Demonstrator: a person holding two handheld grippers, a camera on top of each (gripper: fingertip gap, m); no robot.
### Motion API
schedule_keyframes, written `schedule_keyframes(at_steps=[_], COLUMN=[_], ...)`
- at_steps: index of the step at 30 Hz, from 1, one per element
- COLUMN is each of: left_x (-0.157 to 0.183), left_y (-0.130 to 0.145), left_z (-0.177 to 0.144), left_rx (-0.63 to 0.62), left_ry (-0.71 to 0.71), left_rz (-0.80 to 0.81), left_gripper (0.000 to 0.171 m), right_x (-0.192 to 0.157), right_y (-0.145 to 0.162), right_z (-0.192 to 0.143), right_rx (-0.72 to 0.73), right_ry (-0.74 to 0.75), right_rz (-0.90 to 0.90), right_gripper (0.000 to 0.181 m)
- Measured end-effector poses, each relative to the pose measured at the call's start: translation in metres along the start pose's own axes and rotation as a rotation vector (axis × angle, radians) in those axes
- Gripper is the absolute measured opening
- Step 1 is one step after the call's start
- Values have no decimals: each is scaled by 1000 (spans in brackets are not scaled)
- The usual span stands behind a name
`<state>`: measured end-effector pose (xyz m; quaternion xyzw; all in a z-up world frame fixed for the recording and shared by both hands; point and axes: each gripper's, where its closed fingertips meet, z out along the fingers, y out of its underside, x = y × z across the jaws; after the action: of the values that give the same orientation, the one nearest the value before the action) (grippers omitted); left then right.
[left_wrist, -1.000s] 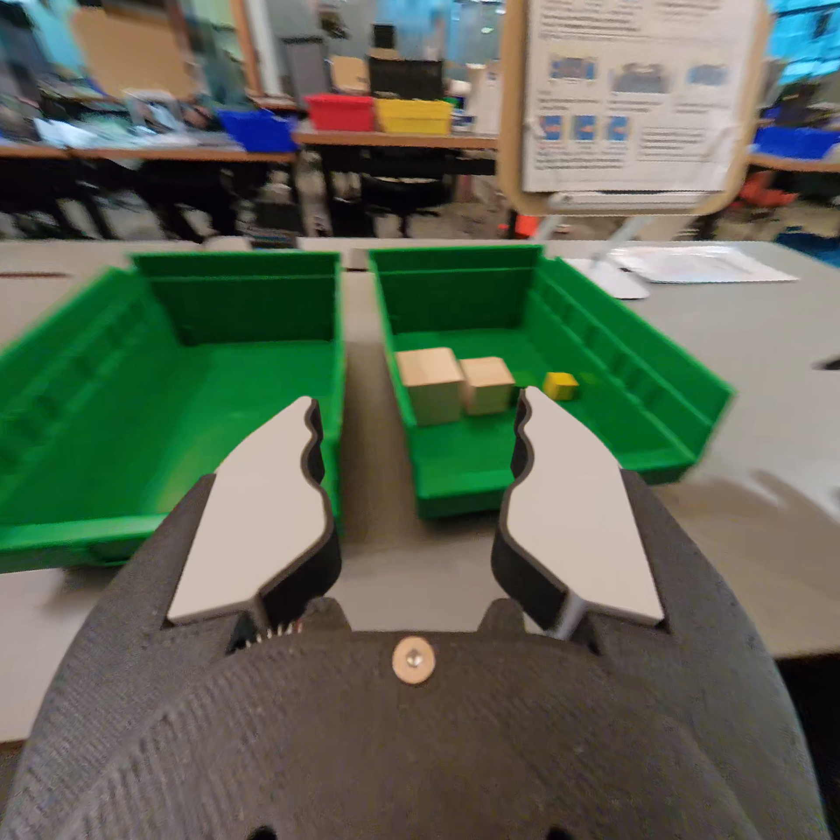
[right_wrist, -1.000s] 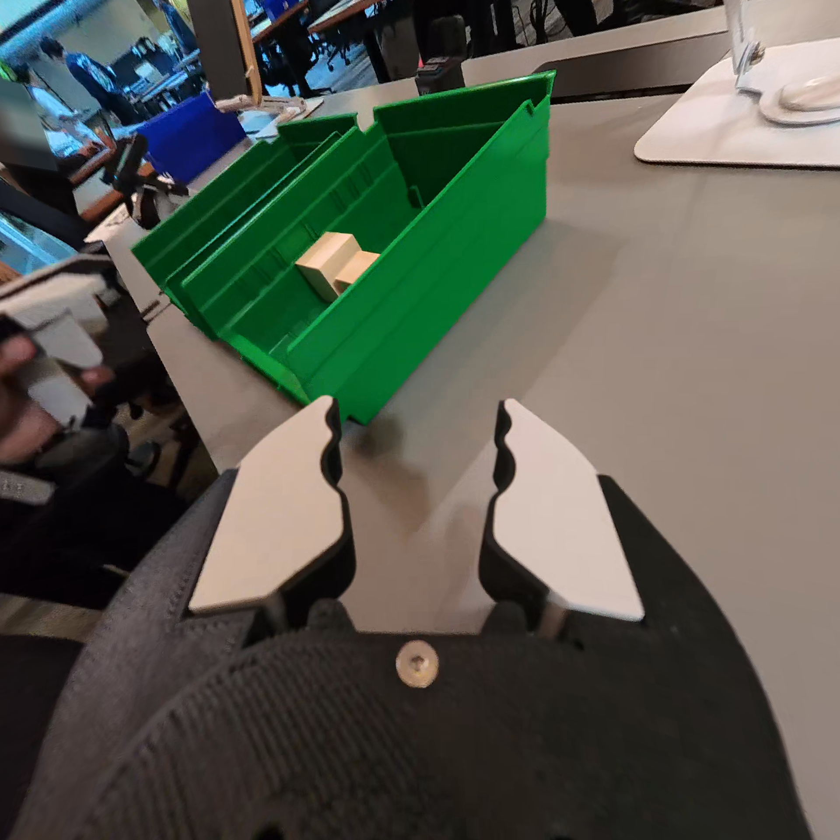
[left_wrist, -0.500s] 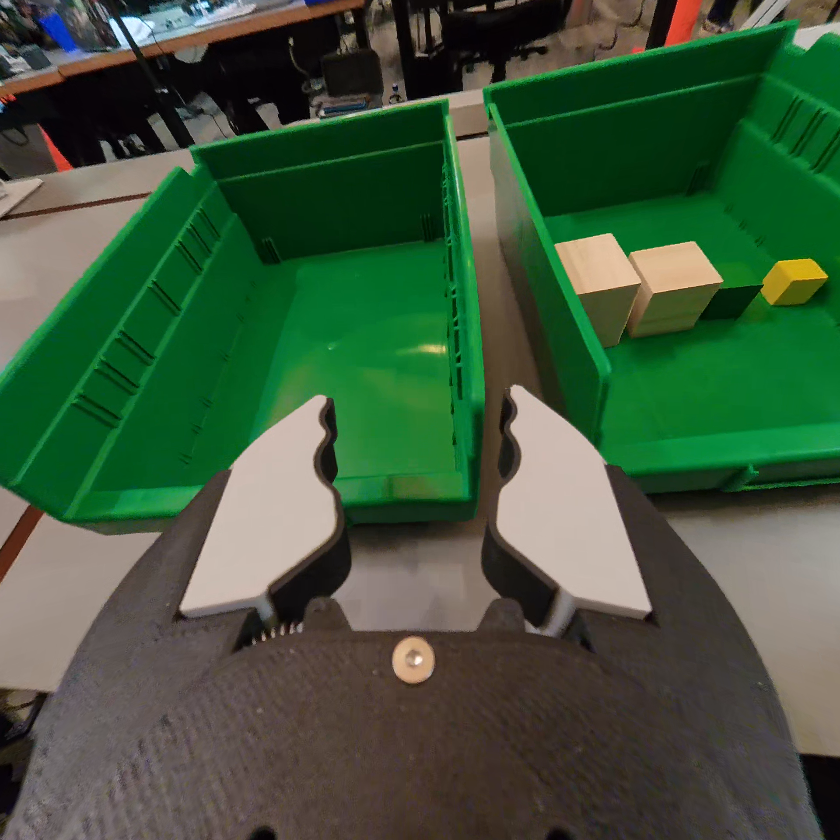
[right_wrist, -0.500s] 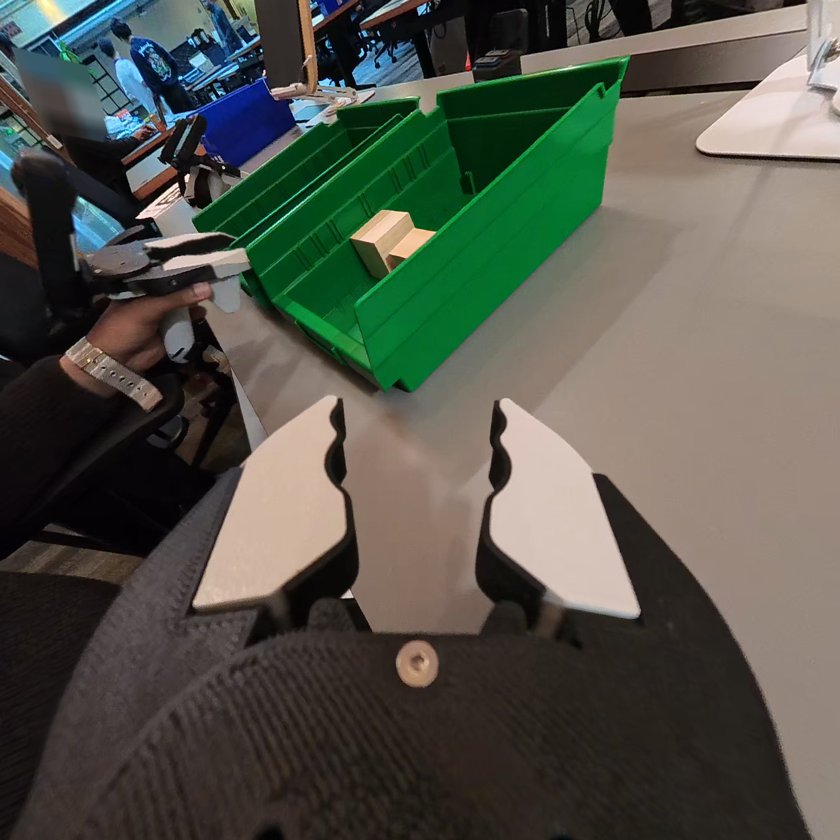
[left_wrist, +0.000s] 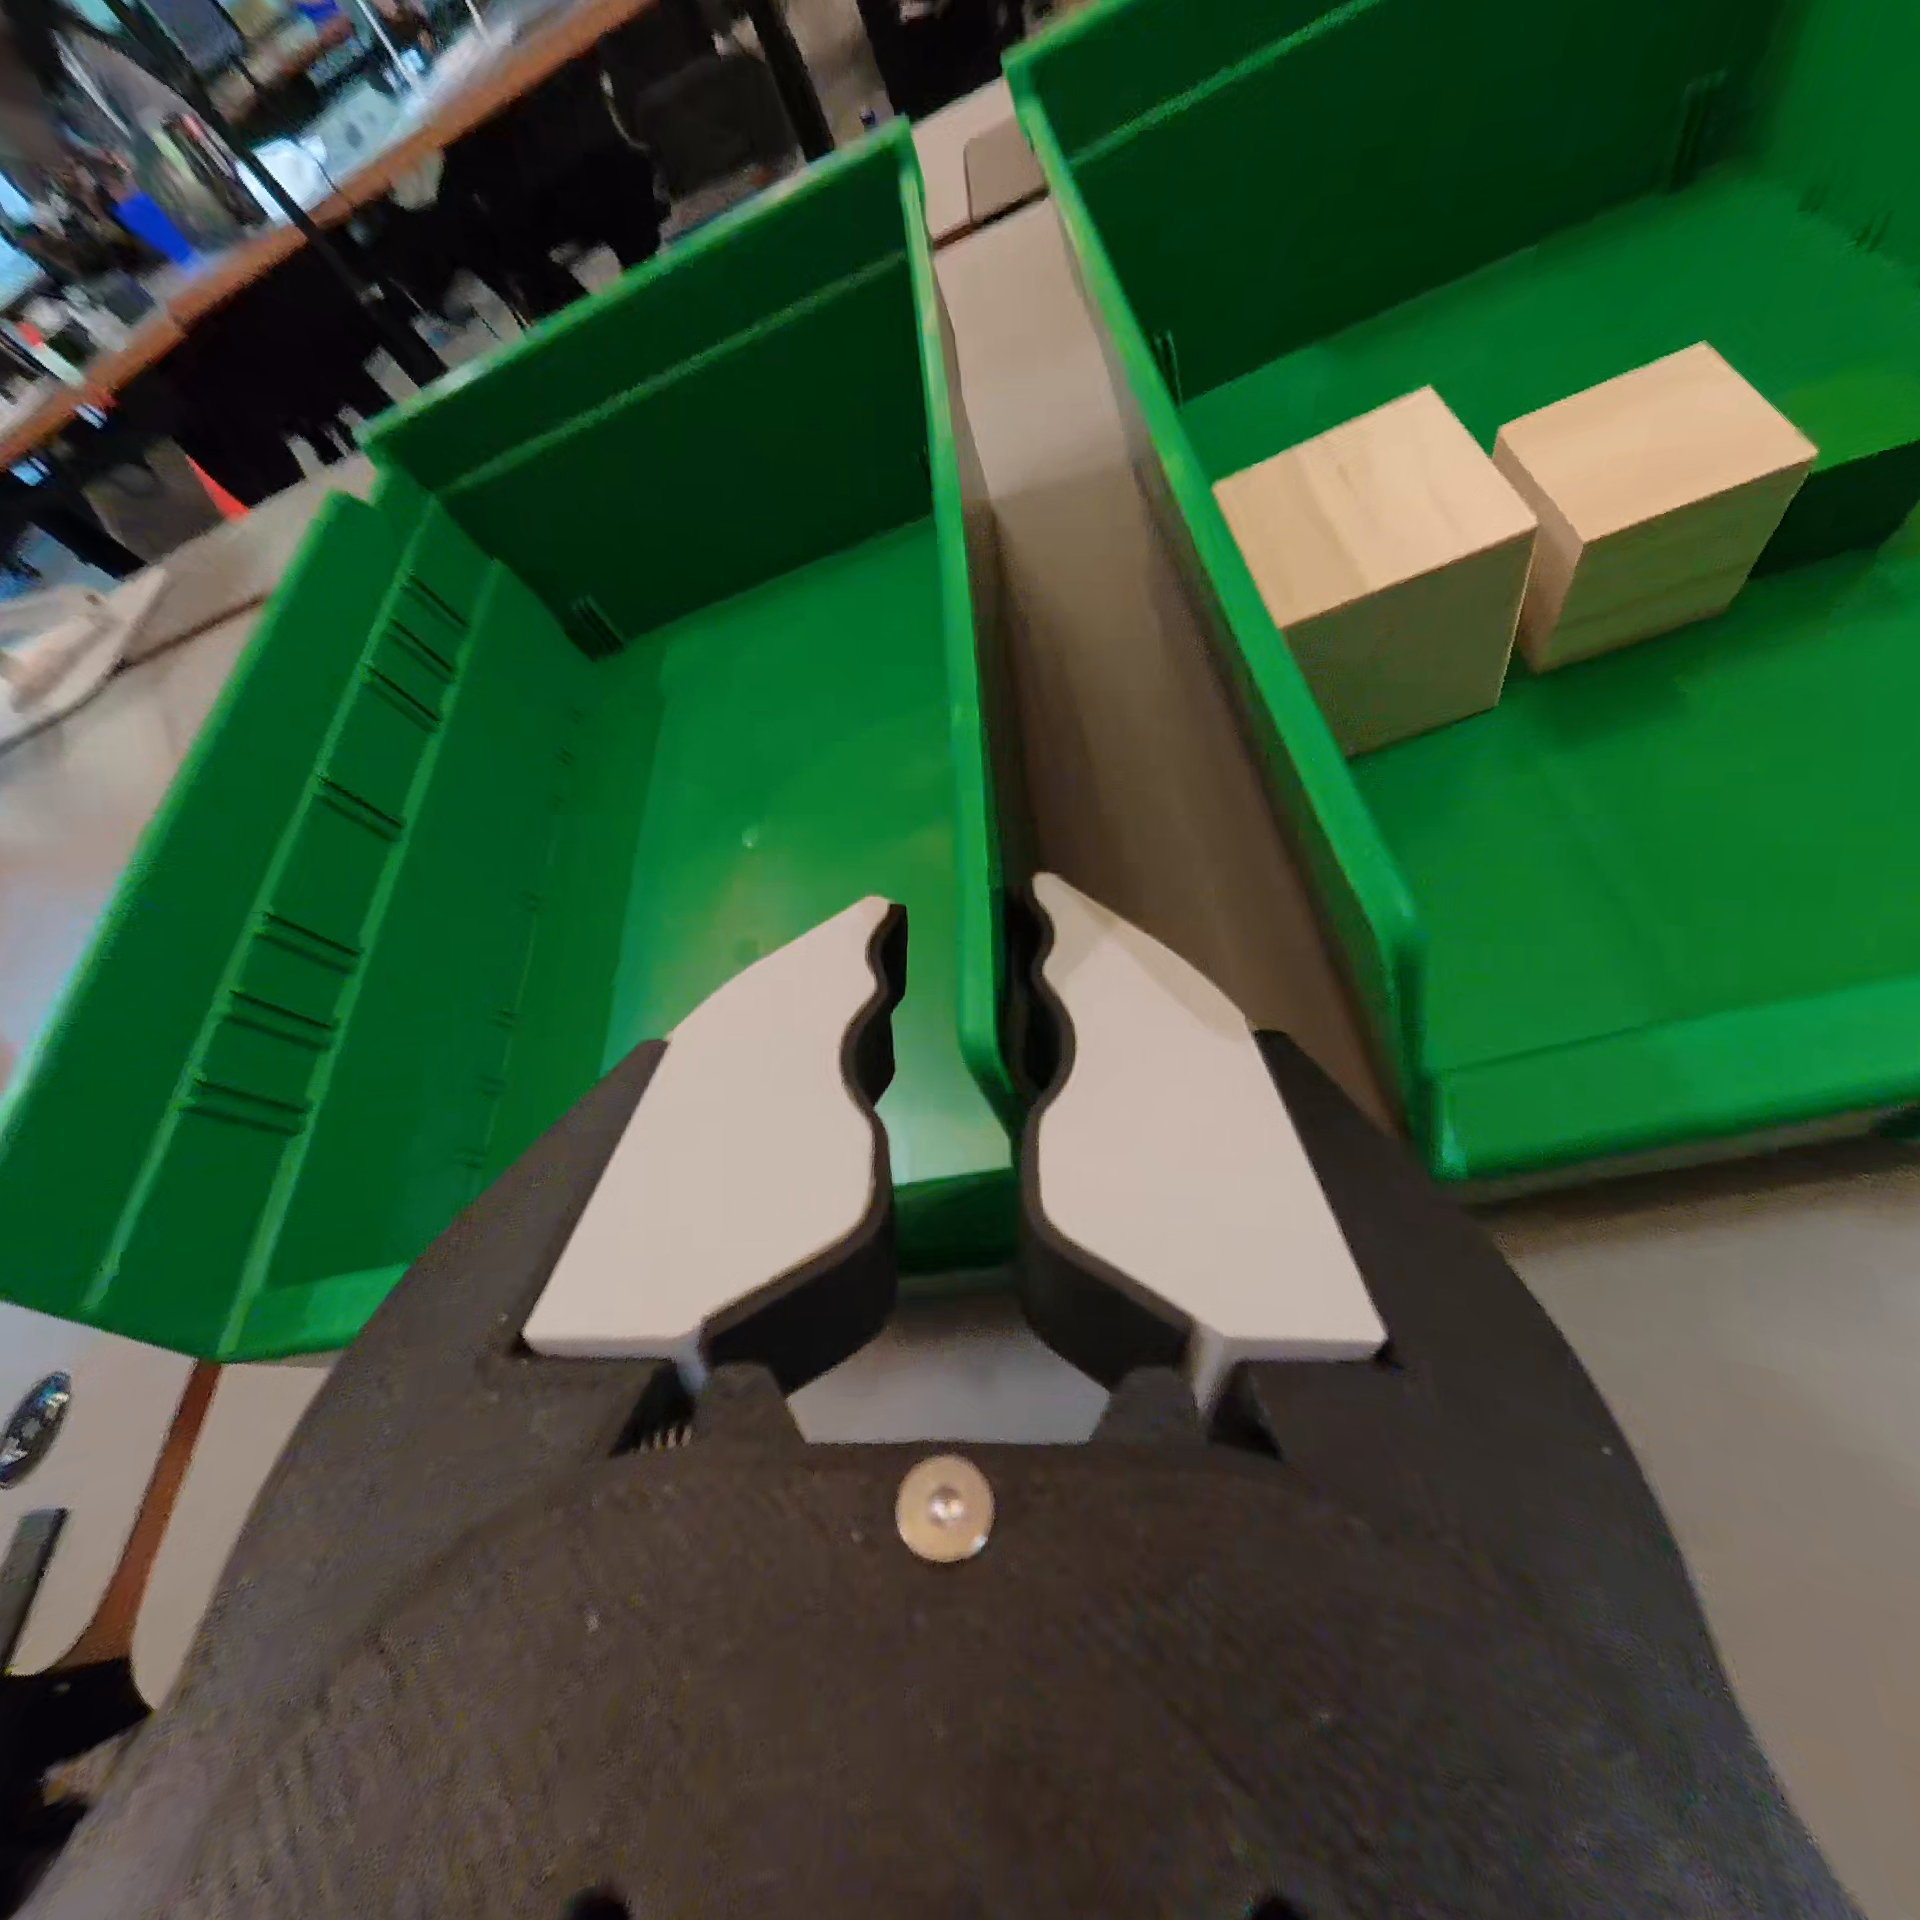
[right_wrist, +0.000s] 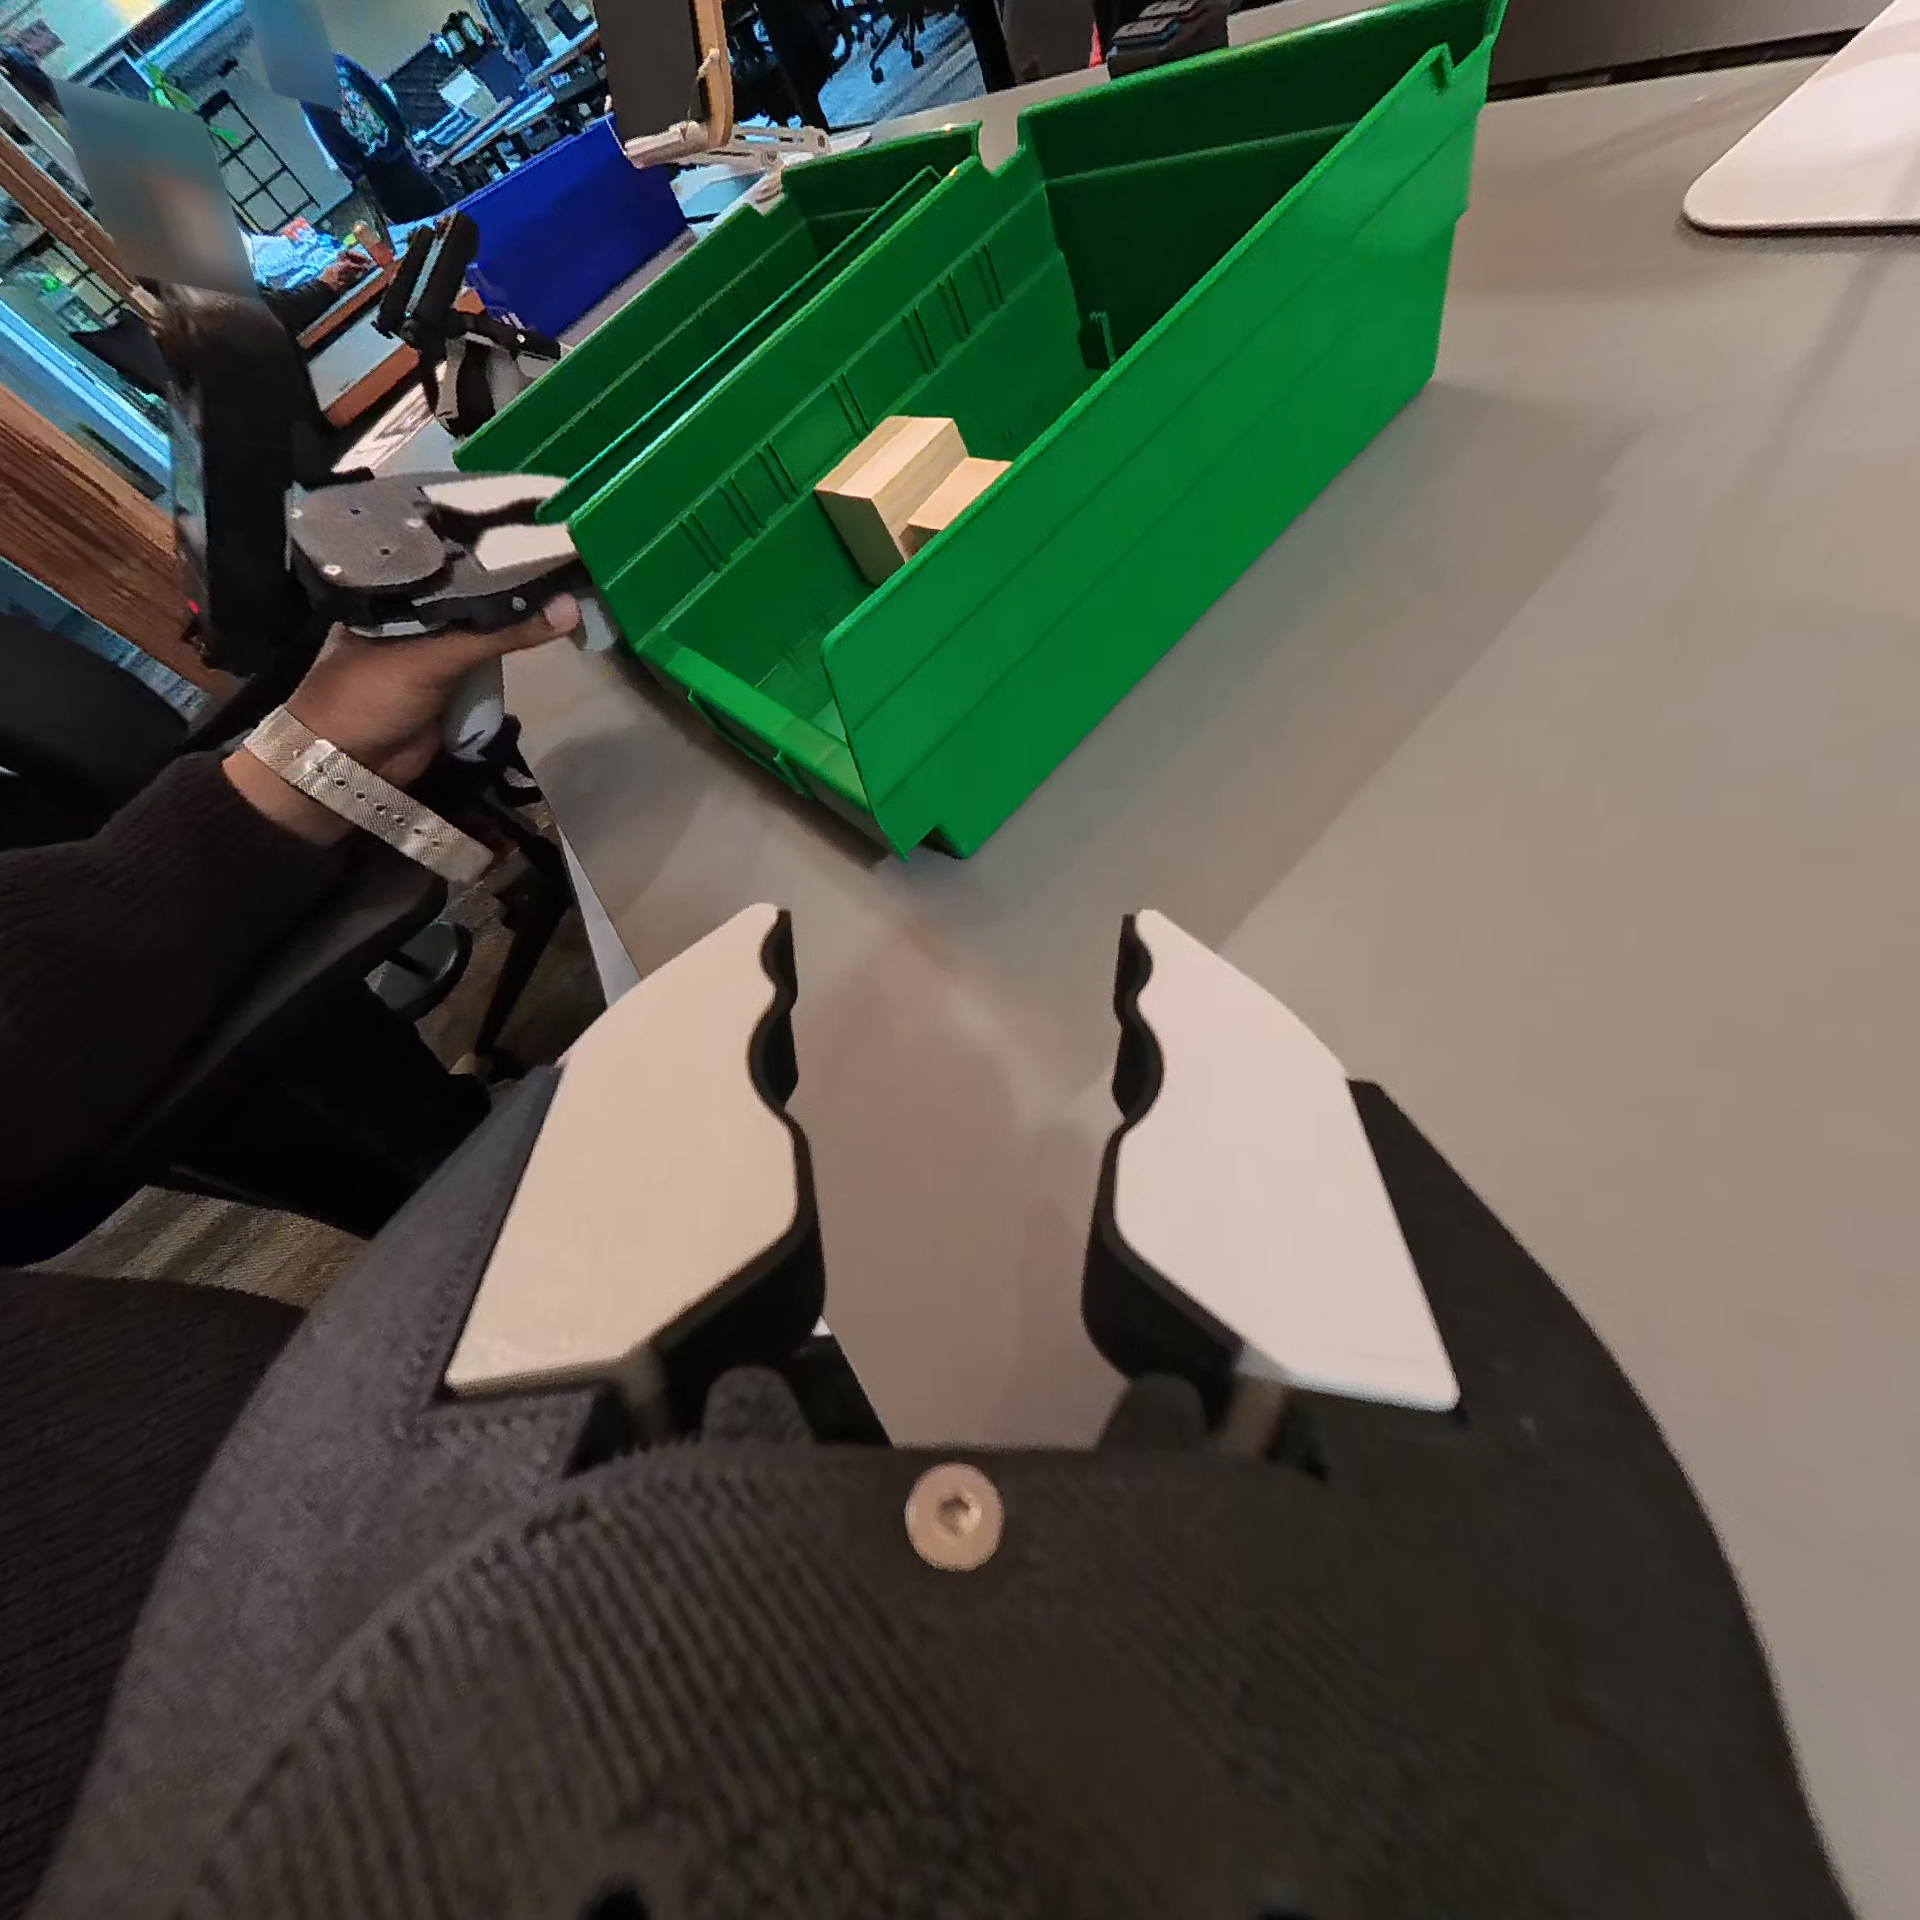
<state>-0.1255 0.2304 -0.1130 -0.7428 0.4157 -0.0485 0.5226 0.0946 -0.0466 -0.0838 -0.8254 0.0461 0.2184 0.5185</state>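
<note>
Two green plastic bins sit side by side on a grey table (right_wrist: 1558, 727). The left gripper (left_wrist: 966, 935) straddles the right side wall of the empty left bin (left_wrist: 520, 831) at its near corner, its fingers narrowed around that wall; whether both pads press it is unclear. The right bin (left_wrist: 1558, 935) holds two pale wooden blocks (left_wrist: 1382, 561) touching each other near its left wall. The right gripper (right_wrist: 956, 935) hovers over bare table, near and right of the bins, fingers spread and holding nothing.
</note>
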Motion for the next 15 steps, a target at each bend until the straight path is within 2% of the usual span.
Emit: schedule_keyframes(at_steps=[3, 7, 15], left_x=[-1, 6, 7], left_y=[-11, 1, 0], left_z=[-2, 9, 11], left_rx=[46, -26, -45], left_ry=[-8, 49, 65], left_rz=[14, -4, 23], left_gripper=[18, 18, 14], right_x=[0, -1, -1], right_y=[1, 2, 8], right_z=[0, 1, 4], right_rx=[-4, -11, -32], right_ry=[-1, -5, -18], right_rz=[-1, 2, 25], right_gripper=[60, 60, 59])
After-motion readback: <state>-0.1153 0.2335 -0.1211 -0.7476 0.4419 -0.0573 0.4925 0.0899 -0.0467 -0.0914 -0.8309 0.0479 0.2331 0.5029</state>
